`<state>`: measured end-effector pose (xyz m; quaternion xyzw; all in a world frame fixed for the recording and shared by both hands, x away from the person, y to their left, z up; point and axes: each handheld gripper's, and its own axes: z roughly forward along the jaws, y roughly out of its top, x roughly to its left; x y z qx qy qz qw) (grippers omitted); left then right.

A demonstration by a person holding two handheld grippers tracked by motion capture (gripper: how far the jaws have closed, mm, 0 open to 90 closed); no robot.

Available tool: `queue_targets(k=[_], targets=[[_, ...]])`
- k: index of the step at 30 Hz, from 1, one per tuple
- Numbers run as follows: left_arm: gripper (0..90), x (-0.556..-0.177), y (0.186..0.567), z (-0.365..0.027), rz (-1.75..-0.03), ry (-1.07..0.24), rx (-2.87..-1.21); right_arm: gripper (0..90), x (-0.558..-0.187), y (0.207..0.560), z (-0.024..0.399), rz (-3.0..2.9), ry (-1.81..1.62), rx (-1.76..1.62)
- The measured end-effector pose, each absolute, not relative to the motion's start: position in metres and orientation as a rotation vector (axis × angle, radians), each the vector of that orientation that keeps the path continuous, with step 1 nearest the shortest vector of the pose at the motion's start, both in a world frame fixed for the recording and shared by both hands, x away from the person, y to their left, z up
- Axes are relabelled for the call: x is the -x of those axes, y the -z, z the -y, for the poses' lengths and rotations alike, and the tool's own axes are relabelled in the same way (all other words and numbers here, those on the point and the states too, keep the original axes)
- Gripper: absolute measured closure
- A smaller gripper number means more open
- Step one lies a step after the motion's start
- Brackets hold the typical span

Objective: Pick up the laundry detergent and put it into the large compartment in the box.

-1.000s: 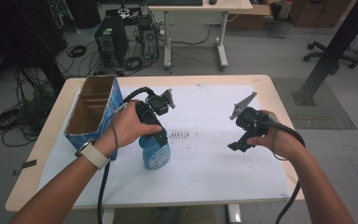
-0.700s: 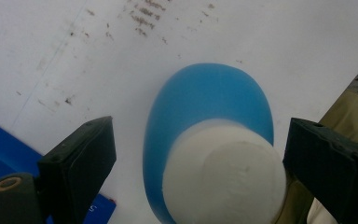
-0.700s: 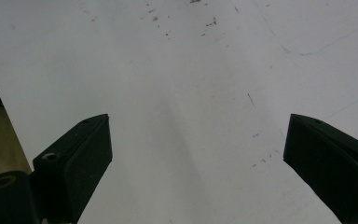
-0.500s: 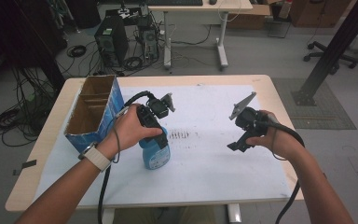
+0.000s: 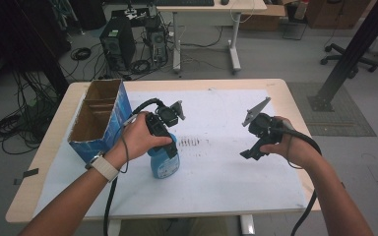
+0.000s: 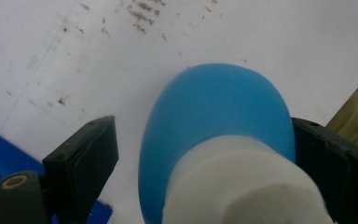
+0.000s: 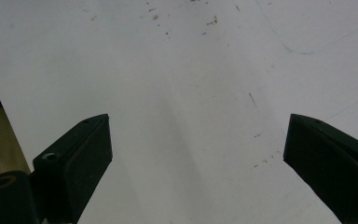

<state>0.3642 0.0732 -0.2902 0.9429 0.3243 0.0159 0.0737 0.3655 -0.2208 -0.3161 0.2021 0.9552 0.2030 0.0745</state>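
A blue bottle (image 5: 165,163) with a white top (image 6: 242,182) stands upright on the white sheet, left of the table's middle. My left gripper (image 5: 163,143) comes down over it from above, a jaw on each side of the top. The jaws have just been closing. In the left gripper view the blue bottle (image 6: 214,107) sits between them, close against the right jaw, with a gap still showing at the left jaw. My right gripper (image 5: 248,151) hovers over the sheet at the right. In its own view the right gripper (image 7: 198,135) is open with nothing between its jaws.
An open cardboard box (image 5: 96,118), blue outside and brown inside, stands at the table's left, close to the left hand. The white sheet (image 5: 216,182) covers most of the wooden table (image 5: 290,98) and bears dark smudges near its middle. Cables trail off the front edge.
The left hand has shifted slightly at the bottle's top. The bottle, the box and the right gripper stand where they were.
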Motion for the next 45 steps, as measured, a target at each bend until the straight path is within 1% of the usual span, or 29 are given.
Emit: queue_targets(k=[4, 22, 36, 45], targets=[[13.3, -0.3644, 0.2926, -0.0726, -0.975, -0.045, -2.833, 8.0, -0.3654, 0.3164, 0.2206, -2.867, -0.611, -0.607], [24.3, -0.3651, 0.2937, -0.0737, -0.985, -0.044, -2.834, 8.0, -0.3655, 0.317, 0.2212, -2.868, -0.608, -0.61], [35.9, -0.3632, 0.2946, -0.072, -0.966, -0.044, -2.836, 8.0, -0.3655, 0.3182, 0.2219, -2.868, -0.612, -0.609], [36.4, -0.3619, 0.2945, -0.0712, -0.964, -0.072, -2.836, 7.9, -0.3645, 0.3184, 0.2231, -2.866, -0.614, -0.615]])
